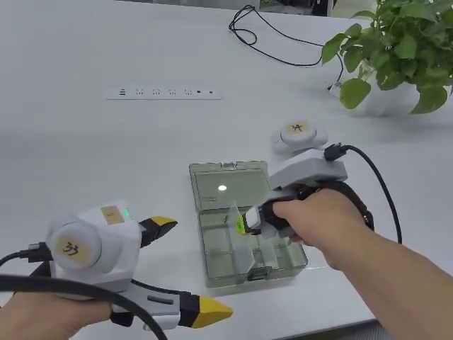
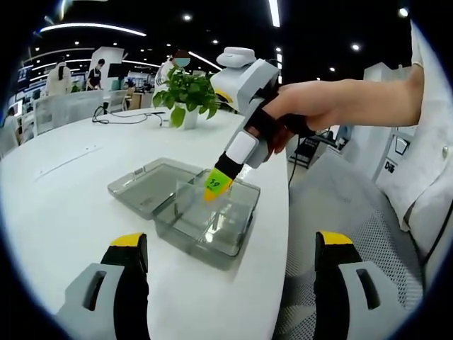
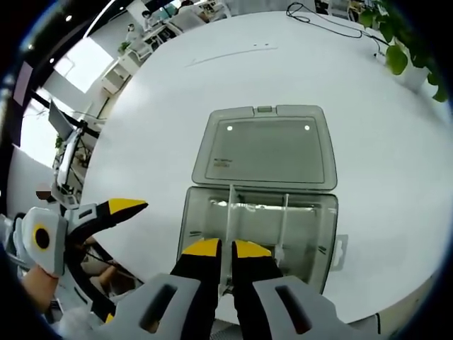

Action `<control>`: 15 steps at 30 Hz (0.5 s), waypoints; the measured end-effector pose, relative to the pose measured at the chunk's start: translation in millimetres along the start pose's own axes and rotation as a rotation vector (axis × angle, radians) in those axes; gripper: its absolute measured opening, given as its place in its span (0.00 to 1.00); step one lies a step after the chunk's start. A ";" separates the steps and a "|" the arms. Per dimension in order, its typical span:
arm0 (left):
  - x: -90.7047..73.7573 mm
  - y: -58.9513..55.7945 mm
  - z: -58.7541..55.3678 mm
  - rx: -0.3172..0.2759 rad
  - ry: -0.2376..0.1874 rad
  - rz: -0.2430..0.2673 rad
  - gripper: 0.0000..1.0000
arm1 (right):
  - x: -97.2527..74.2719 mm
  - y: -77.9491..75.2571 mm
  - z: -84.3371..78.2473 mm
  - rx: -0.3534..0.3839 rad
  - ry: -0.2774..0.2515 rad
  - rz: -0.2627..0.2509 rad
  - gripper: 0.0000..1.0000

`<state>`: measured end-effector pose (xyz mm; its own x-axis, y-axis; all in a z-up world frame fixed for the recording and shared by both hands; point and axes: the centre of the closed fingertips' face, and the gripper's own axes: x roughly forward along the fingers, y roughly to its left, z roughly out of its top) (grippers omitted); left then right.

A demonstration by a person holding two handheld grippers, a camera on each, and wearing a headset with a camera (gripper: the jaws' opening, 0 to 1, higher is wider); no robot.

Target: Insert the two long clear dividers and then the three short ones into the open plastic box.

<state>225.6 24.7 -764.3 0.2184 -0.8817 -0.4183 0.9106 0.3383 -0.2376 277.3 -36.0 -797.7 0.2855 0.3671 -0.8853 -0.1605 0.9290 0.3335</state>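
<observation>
Table (image 1: 85,156): open room left of and behind box (image 1: 209,248), which sits lid-open nr front edge. L gripper (image 1: 191,265) at front edge, apart from box, jaws spread wide. R gripper (image 1: 244,224) jaws pinch clear divider (image 3: 231,212) upright in box.

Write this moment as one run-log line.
right gripper: shut on clear plastic divider | upright inside open translucent grey plastic box | left gripper: open, empty
</observation>
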 end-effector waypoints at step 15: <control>1.2 0.4 -0.6 -0.009 -0.005 0.000 1.00 | -2.0 -0.7 -0.5 -0.017 -0.048 -0.021 0.06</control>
<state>226.0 24.0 -765.5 0.2204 -0.8834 -0.4135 0.9074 0.3412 -0.2454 276.4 -37.4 -796.3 0.3341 0.3498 -0.8752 -0.1702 0.9357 0.3090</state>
